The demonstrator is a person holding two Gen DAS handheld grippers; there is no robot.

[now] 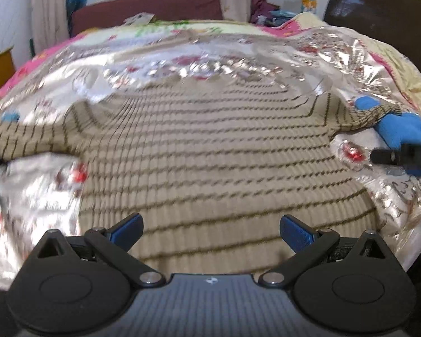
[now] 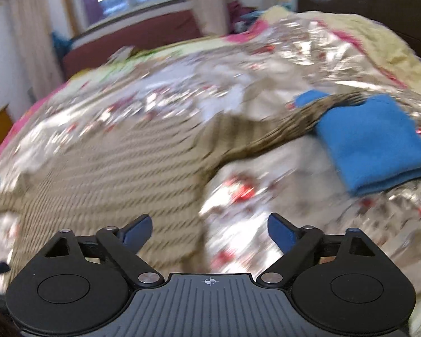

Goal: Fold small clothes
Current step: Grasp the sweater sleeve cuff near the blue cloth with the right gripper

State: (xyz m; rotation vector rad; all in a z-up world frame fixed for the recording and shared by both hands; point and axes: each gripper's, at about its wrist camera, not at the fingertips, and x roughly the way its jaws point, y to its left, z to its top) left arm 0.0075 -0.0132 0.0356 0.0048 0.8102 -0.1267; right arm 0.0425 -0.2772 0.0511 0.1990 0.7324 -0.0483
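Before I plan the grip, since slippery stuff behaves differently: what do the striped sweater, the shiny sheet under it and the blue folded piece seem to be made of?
Striped sweater: looks like ribbed knit, matte beige with thin dark stripes. Shiny sheet: probably thin glossy plastic or foil, crinkled, with bright glare. Blue folded piece: apparently soft matte cloth, maybe fleece or terry; blur leaves it open.

A bed (image 1: 401,64) carries everything, covered by a floral quilt (image 1: 98,39) in pink, cream and green. Over the quilt lies a crinkled silvery plastic sheet (image 1: 160,56) with red printed motifs. Spread flat on the sheet: a beige ribbed sweater (image 1: 210,151) with thin dark stripes, both sleeves out to the sides. A folded blue cloth (image 2: 376,143) lies on the sheet at the right sleeve's end, touching the cuff. The right wrist view is motion-blurred.
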